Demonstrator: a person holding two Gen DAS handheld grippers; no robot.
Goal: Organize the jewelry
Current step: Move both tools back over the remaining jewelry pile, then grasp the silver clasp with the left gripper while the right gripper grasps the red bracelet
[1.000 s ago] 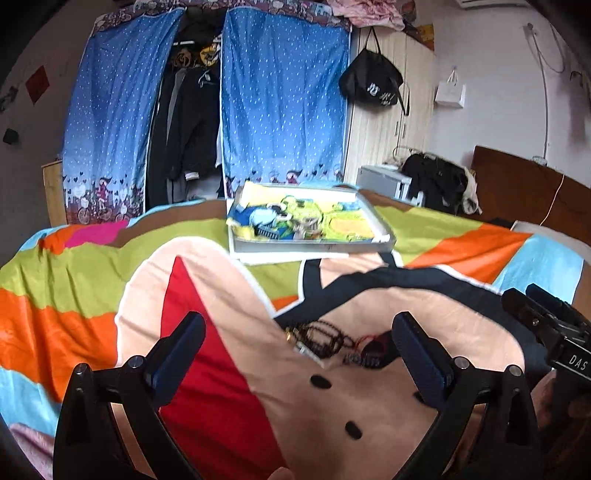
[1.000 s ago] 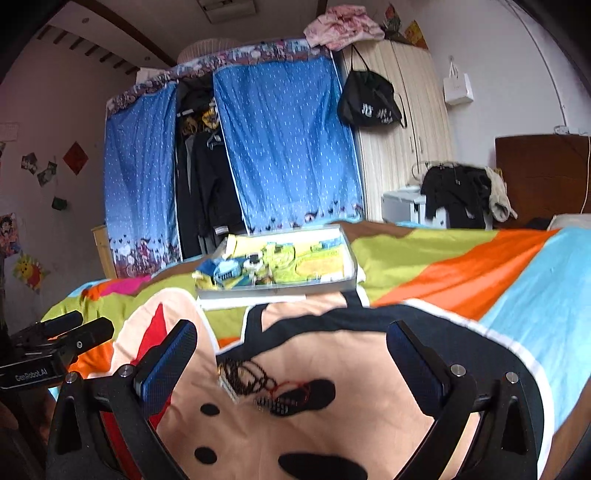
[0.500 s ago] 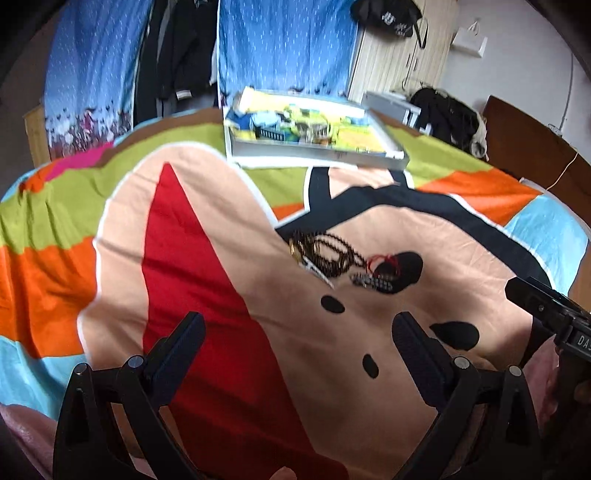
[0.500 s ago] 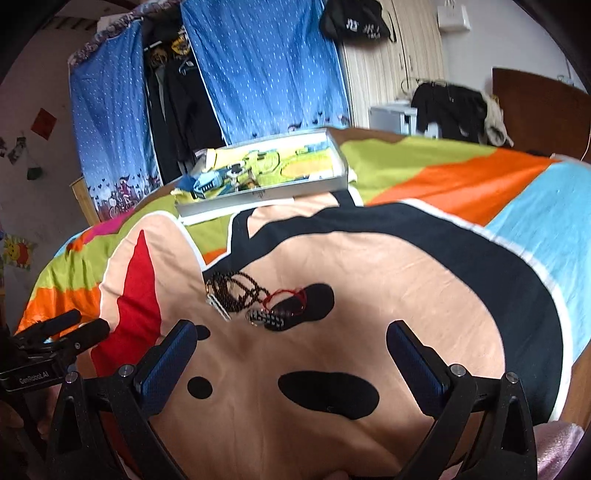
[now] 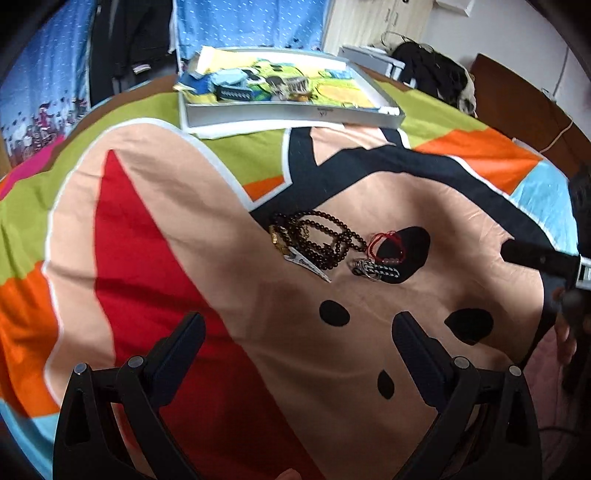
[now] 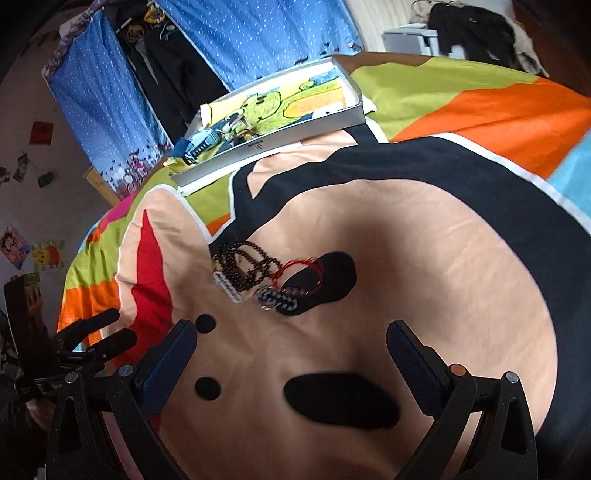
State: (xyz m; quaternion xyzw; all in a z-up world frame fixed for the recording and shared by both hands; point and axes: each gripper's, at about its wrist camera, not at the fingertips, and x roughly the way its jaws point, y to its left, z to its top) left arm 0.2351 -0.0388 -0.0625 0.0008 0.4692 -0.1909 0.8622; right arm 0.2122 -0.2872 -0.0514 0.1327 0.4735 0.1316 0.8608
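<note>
A small pile of jewelry lies on the bedspread: a dark bead necklace point(image 5: 325, 236), a red string bracelet point(image 5: 386, 245), a black-and-white braided piece point(image 5: 375, 272) and a clear hair clip point(image 5: 306, 264). The pile also shows in the right wrist view, with the bead necklace point(image 6: 243, 264) at its left. A shallow grey box point(image 5: 291, 110) with a cartoon lining and a few items stands beyond it. My left gripper point(image 5: 299, 339) is open and empty, short of the pile. My right gripper point(image 6: 291, 350) is open and empty, also short of the pile.
The colourful cartoon bedspread point(image 5: 147, 229) covers the bed. Blue curtains point(image 6: 258, 33) and hanging dark clothes stand behind the box. A wooden headboard point(image 5: 517, 96) is at the right. The left gripper's tips show at the left edge of the right wrist view point(image 6: 99, 332).
Both grippers have tilted down and moved closer over the bed, so the jewelry pile sits higher and larger in view. Both stay open and empty.
</note>
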